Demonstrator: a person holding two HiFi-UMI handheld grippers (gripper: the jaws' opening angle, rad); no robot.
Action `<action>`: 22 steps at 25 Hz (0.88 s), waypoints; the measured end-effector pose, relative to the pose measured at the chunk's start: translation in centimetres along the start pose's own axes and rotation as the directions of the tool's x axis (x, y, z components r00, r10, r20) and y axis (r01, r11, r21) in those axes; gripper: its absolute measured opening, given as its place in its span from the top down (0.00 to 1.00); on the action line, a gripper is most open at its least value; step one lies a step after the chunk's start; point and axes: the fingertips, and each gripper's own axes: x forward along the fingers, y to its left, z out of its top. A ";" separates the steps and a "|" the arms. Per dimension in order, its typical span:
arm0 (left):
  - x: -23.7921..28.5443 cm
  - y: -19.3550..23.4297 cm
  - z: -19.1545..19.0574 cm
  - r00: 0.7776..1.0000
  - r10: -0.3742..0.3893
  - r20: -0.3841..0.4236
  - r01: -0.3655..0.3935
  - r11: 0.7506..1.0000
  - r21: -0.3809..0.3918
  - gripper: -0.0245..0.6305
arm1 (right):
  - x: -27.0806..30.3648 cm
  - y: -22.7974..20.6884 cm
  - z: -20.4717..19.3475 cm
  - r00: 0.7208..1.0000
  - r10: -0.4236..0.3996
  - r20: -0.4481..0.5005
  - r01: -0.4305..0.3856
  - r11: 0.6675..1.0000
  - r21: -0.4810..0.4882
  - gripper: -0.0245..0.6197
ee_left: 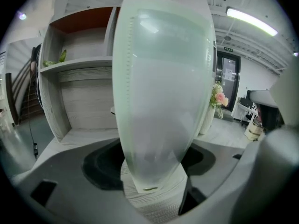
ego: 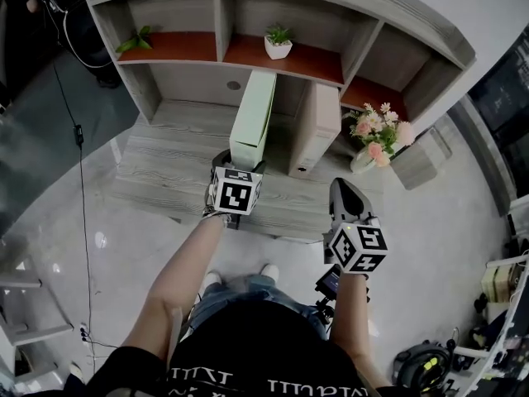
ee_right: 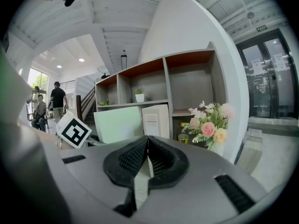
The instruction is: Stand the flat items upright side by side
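Observation:
A pale green flat box (ego: 253,116) stands upright on the wooden desk (ego: 169,176), in front of the shelf unit. My left gripper (ego: 239,162) is shut on its near end. In the left gripper view the green box (ee_left: 161,87) fills the middle between the dark pads (ee_left: 100,164), with its lower edge down at the desk top. A beige flat box (ego: 315,129) stands upright just to its right, a gap between them. My right gripper (ego: 341,187) hovers at the desk's near edge, shut and holding nothing. The right gripper (ee_right: 147,141) looks toward the green box (ee_right: 117,124) and the beige box (ee_right: 156,120).
The shelf unit (ego: 219,19) holds a small white potted plant (ego: 278,42) and a green plant (ego: 134,40). A vase of pink flowers (ego: 376,135) stands at the desk's right end beside a grey block (ego: 420,162). A cable (ego: 80,131) runs over the floor at left.

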 end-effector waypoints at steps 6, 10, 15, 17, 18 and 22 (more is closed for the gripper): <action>2.2 -2.2 1.0 1.000 0.017 -0.008 -0.018 1.000 -0.020 0.45 | -0.3 -3.2 0.1 1.000 -0.003 0.000 0.003 1.000 0.001 0.94; 3.5 -3.5 1.7 1.000 0.021 -0.014 -0.021 0.999 -0.032 0.45 | -0.4 -5.1 0.3 1.000 0.000 -0.002 0.000 1.000 -0.002 0.94; 5.3 -4.8 2.8 0.999 0.021 -0.028 -0.022 0.999 -0.037 0.45 | -0.8 -7.2 0.7 1.000 0.001 0.002 -0.001 1.000 -0.012 0.94; 6.1 -5.2 3.2 0.999 0.023 -0.032 -0.024 0.999 -0.032 0.45 | -1.2 -8.1 0.7 1.000 -0.004 0.008 0.004 1.000 -0.012 0.94; 6.5 -5.4 3.4 0.999 0.026 -0.032 -0.027 0.999 -0.031 0.45 | -1.5 -8.5 0.7 1.000 -0.008 0.009 0.008 1.000 -0.011 0.94; 7.6 -6.1 3.9 0.999 0.032 -0.025 -0.033 0.999 -0.037 0.45 | -2.7 -10.2 0.1 0.999 -0.031 0.009 0.031 1.000 0.001 0.94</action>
